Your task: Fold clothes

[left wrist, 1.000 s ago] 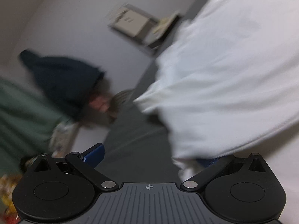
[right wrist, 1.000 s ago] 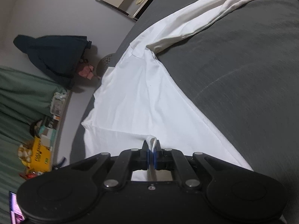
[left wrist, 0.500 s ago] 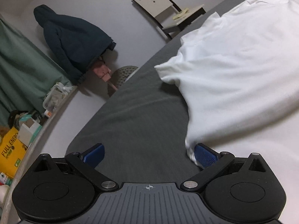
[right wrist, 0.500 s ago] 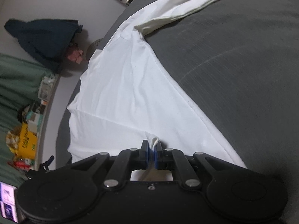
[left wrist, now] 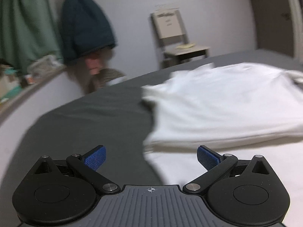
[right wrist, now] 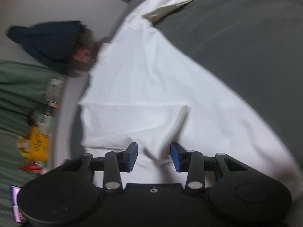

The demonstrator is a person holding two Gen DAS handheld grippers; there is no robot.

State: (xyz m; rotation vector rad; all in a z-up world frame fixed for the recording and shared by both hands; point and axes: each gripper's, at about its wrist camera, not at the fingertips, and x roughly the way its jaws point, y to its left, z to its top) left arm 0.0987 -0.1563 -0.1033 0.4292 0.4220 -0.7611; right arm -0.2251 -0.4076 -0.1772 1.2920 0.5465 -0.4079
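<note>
- A green curtain (left wrist: 24,28) is seen at the far left of the left wrist view, with a dark blue jacket (left wrist: 85,24) hung on the wall beside it.
- A chair (left wrist: 176,36) is placed against the wall, beyond the far edge of the bed (left wrist: 90,117).
- The bed is covered by a dark grey sheet.
- The left tool (left wrist: 150,158) is held wide open above the near edge of the shirt; nothing is gripped, and its blue pads (left wrist: 94,158) are clear of the cloth.
- The white shirt (left wrist: 217,104) is spread on the bed, to the right of the bare sheet, with one layer folded over another near the tool.
- In the right wrist view, a yellow box (right wrist: 37,143) is seen among blurred items on a ledge at the left.
- The right tool (right wrist: 153,156) is partly open and its jaws are opening. A raised fold of the shirt (right wrist: 144,87) lies between the pads (right wrist: 132,156), but is not pressed by them.
</note>
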